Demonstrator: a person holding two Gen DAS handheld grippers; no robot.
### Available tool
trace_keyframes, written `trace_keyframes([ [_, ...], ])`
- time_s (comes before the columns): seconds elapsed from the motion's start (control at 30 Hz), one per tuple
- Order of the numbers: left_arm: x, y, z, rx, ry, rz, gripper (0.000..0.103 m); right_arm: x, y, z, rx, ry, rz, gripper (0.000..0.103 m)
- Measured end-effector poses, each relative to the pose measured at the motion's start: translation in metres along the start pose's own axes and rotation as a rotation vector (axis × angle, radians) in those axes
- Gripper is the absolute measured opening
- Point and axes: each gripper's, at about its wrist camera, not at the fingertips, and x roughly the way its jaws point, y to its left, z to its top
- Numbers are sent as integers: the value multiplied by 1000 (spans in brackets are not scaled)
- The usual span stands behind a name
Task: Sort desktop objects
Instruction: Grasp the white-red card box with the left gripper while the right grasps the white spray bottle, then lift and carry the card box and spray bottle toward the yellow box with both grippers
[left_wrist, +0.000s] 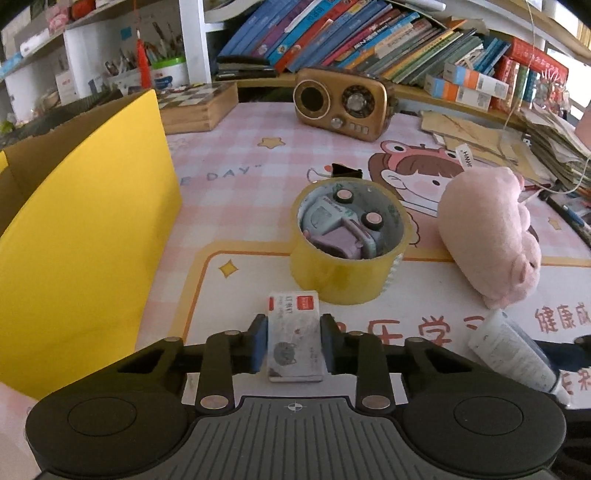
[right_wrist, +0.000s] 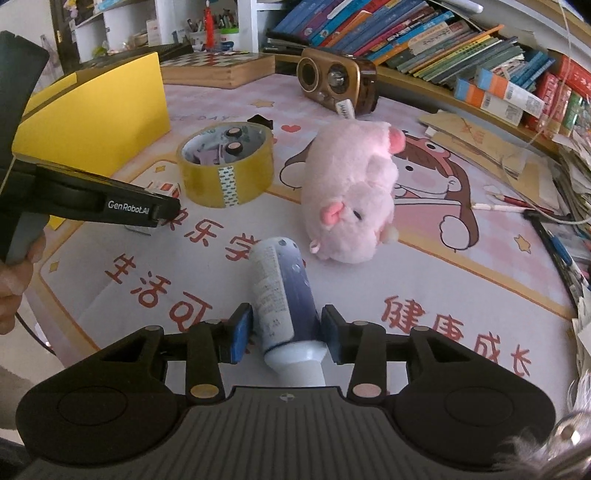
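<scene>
My left gripper (left_wrist: 293, 343) is shut on a small white box with a red label (left_wrist: 293, 332), low over the cartoon desk mat (left_wrist: 258, 177). In the right wrist view the same gripper (right_wrist: 166, 214) reaches in from the left, held by a hand. My right gripper (right_wrist: 286, 334) has its pads against both sides of a white and blue tube (right_wrist: 282, 291), cap end toward the camera. The tube (left_wrist: 517, 354) also shows at the lower right of the left wrist view. A yellow tape roll (left_wrist: 343, 258) with a toy car (left_wrist: 343, 225) inside stands just beyond the box.
An open yellow carton (left_wrist: 85, 221) stands at the left. A pink plush pig (right_wrist: 351, 199) lies right of the tape roll (right_wrist: 225, 166). At the back are a brown radio (left_wrist: 343, 103), a chessboard box (left_wrist: 195, 107) and shelves of books (left_wrist: 369, 37). Loose papers (left_wrist: 517, 140) crowd the right edge.
</scene>
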Motion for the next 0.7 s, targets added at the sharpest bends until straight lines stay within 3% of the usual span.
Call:
trace_keyframes([
  [0.2,-5,5,-3,-3,12,-49,28,3,2,4,0,4,0,39],
  [0.3,-13,13,-4,-61,19,-92,28,3,3,5,5,6,-2,34],
  [0.53,-48,21,-2,-57,-61,-167,28,2,9,8,25,16,-10,30],
  [0.7,-77,26,-1,-23,-130,-184,28,-16,18,21,55,-54,-4,30],
])
